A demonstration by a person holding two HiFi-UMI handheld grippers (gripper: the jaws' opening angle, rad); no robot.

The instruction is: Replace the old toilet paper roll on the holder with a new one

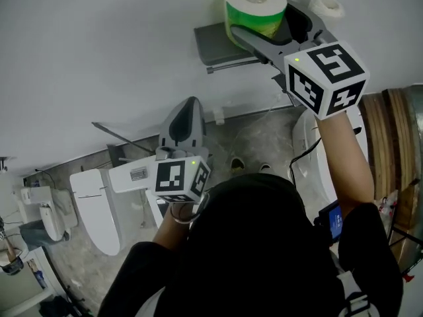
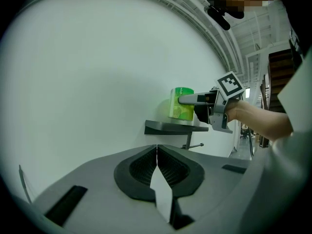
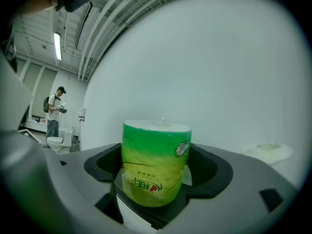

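Main risk I see: the right hand-held gripper (image 1: pixel 263 22) is spread wide around the green-wrapped roll (image 1: pixel 255 8), pads apparently off it. The roll stands upright on the grey shelf (image 1: pixel 213 45). If I draw back crooked, a jaw could clip the roll and tip it over the edge. The left hand-held gripper (image 2: pixel 156 160) is pressed together, low and well apart, so no catch from there.

Room:
- plain white wall (image 1: pixel 99 45)
- mottled grey floor (image 1: pixel 254 140)
- white toilets (image 1: pixel 99 207) below
- the bar (image 1: pixel 232 65) under the shelf looks bare
- a small white roll (image 1: pixel 327 5) near, to the right

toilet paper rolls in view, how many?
2. A green-wrapped roll stands on the shelf between the jaws of the right gripper; a bare white roll lies right of it. More may be hidden.
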